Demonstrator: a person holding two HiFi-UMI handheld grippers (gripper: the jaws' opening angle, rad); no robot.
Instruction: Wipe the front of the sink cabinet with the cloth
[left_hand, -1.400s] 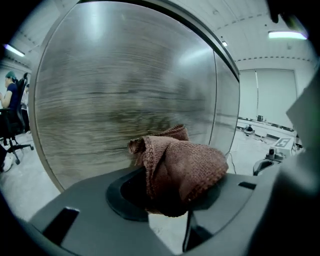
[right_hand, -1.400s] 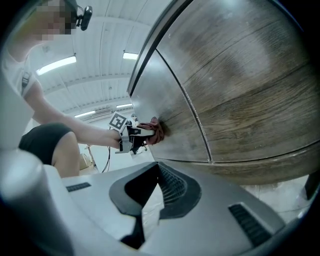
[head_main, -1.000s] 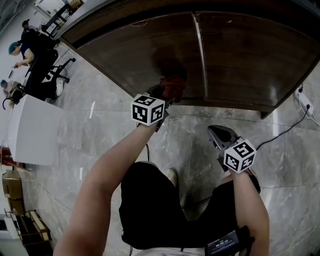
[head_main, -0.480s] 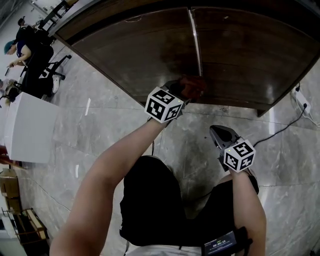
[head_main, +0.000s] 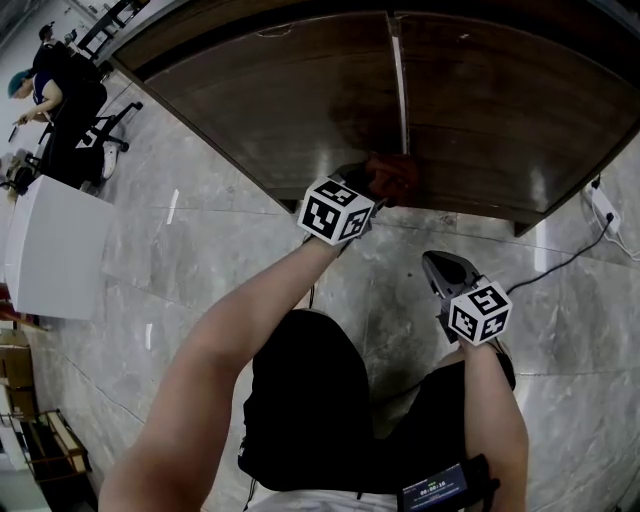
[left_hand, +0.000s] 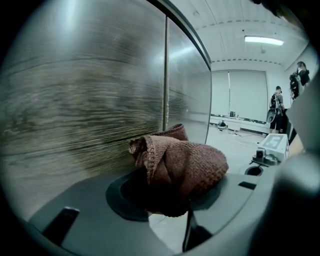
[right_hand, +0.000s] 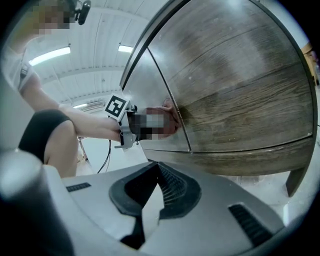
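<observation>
Having slid right from the left door, the left gripper (head_main: 372, 190) is now pressing the brown cloth (head_main: 392, 175), clamped in its jaws, low against the door seam (head_main: 400, 80) of the sink cabinet (head_main: 270, 90), with the right door probably next. The right gripper (head_main: 440, 270) is hanging nearer, jaws closed on nothing, while a cable (head_main: 570, 255) is trailing at right, clear of the stroke

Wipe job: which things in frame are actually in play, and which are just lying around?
In play: brown cloth, left tongs gripping it, sink cabinet front.
Lying about: power strip, white table, right tongs (shut, empty).
</observation>
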